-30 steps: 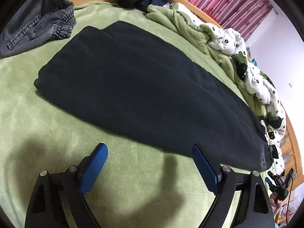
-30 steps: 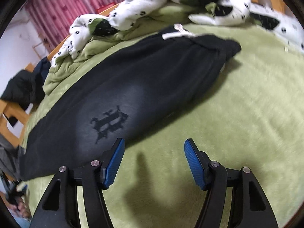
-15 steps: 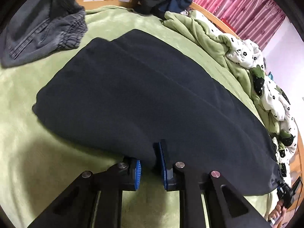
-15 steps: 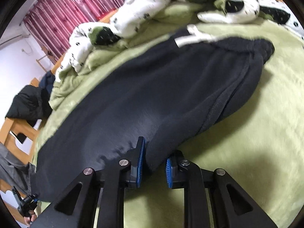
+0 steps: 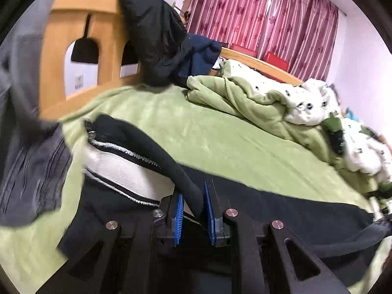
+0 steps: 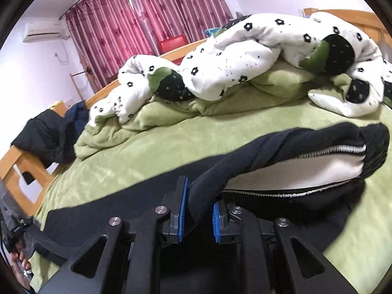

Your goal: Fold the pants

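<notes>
Black pants (image 5: 294,210) lie lengthwise on the green bed sheet (image 5: 220,137). My left gripper (image 5: 193,203) is shut on their near edge, blue pads pressing a thick fold of black cloth. The raised edge bares the white inner lining (image 5: 117,169) with a striped trim. In the right wrist view my right gripper (image 6: 199,201) is likewise shut on the edge of the pants (image 6: 281,144), and the white lining (image 6: 281,171) shows under the lifted fold. The cloth below both grippers is hidden by their bodies.
Grey jeans (image 5: 29,171) lie at the left by the wooden bed frame (image 5: 73,24), where a black jacket (image 5: 156,41) hangs. A crumpled green blanket (image 5: 245,98) and a white flowered quilt (image 6: 245,56) fill the far side. A person's hand (image 6: 19,262) shows at lower left.
Both grippers went from open before the pants to shut on their near edge, then rose and carried it toward the far side, which turned up the white lining.
</notes>
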{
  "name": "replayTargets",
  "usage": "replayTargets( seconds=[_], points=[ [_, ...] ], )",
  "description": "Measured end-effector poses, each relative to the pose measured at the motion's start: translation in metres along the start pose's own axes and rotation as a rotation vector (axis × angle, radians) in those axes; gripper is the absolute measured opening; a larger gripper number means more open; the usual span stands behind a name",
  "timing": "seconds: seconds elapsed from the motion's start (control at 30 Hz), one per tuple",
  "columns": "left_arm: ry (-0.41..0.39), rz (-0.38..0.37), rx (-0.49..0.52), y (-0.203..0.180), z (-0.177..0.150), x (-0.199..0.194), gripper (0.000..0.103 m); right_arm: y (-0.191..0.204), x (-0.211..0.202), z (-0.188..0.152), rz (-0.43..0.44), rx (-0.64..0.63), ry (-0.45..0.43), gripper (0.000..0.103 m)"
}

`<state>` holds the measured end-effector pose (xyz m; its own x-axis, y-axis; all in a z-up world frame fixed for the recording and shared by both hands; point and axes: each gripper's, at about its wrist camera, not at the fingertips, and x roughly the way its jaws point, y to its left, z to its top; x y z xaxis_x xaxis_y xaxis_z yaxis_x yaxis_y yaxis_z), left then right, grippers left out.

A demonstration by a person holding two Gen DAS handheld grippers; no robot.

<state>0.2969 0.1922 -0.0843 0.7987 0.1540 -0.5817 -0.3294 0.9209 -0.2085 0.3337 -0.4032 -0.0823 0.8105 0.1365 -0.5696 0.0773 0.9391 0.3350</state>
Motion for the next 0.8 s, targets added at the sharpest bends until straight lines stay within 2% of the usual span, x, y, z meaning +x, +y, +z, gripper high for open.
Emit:
replayTargets(
  seconds=[0.07,0.13,0.2,0.27,0.3,0.4,0.5,0.63,0.73,0.8],
  points=[
    [0.009,0.037,0.02,-0.008,0.002,0.025,0.018,0.003,0.031,0.008,-0.036,0.006,0.016,0.018],
    [0.057,0.05,0.027,-0.011,0.0,0.048,0.024,0.007,0.059,0.009,-0.074,0.002,0.052,0.022],
    [0.114,0.048,0.011,-0.009,-0.005,0.059,0.05,0.01,0.084,0.006,-0.106,-0.01,0.103,0.037],
    [0.119,0.029,-0.024,-0.004,-0.012,0.051,0.067,0.014,0.092,0.0,-0.147,-0.03,0.129,0.038],
    [0.11,0.009,-0.041,0.0,-0.015,0.042,0.072,0.014,0.09,-0.005,-0.15,-0.039,0.131,0.042],
    [0.132,-0.039,-0.066,0.011,-0.025,0.016,0.074,0.015,0.061,-0.019,-0.135,-0.047,0.118,0.057],
    [0.178,-0.107,-0.117,0.027,-0.045,-0.013,0.081,0.006,0.022,-0.038,-0.121,-0.022,0.102,0.065],
    [0.3,-0.167,-0.152,0.051,-0.091,-0.032,0.081,-0.02,-0.017,-0.075,-0.118,0.016,0.152,0.066],
    [0.342,-0.203,-0.215,0.068,-0.118,-0.035,0.081,-0.046,-0.029,-0.108,-0.115,0.077,0.218,0.066],
    [0.338,-0.23,-0.276,0.08,-0.131,-0.036,0.081,-0.06,-0.027,-0.121,-0.106,0.133,0.247,0.066]
  ],
)
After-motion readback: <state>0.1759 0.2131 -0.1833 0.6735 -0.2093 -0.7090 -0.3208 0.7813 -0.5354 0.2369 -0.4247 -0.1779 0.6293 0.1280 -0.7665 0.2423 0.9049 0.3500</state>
